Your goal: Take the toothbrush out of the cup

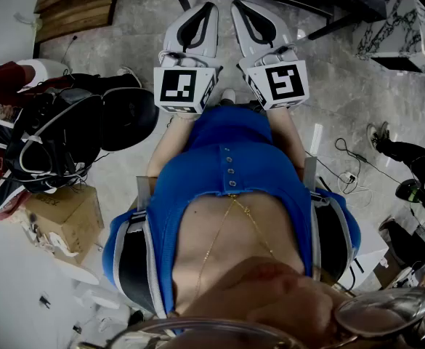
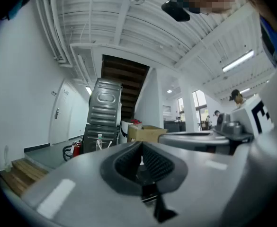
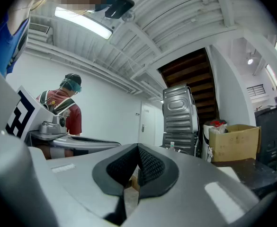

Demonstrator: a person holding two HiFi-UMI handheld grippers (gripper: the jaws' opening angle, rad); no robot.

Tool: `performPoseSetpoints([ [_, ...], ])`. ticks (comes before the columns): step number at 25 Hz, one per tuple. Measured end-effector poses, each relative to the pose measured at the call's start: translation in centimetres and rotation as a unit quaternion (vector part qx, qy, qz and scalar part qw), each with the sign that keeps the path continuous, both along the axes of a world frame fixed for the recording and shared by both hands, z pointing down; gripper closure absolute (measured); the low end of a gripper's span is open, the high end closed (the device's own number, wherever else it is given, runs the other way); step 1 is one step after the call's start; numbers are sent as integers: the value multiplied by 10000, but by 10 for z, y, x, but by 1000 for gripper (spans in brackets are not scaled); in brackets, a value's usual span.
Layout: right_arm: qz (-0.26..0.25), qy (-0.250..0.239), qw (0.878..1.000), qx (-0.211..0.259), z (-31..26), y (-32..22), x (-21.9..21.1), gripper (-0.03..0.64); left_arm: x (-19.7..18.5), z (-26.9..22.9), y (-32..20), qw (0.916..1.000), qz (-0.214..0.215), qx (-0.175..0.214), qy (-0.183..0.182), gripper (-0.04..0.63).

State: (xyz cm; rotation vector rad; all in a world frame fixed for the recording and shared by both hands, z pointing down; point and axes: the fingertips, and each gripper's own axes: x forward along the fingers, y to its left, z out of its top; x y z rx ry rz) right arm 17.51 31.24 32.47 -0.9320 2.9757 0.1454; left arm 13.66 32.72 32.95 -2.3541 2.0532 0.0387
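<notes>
No toothbrush and no cup show in any view. In the head view both grippers are held side by side close to the person's blue-clad body, pointing away over the grey floor. My left gripper has its jaws together with nothing between them; in the left gripper view its ribbed black pads meet. My right gripper is shut and empty too; its pads touch at the tip in the right gripper view. Each gripper shows beside the other in the gripper views.
Black bags and a cardboard box lie on the floor at the left, wooden steps beyond. Cables trail at the right. A tall ribbed metal case stands ahead under a staircase. A person in red stands nearby.
</notes>
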Motion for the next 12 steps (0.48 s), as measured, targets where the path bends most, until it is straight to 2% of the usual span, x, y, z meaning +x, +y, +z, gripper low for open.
performPoseSetpoints([
  [12,-170,-325,9993,-43,4,-6,18,615,8,10,0,9996,-224,27,169,592],
])
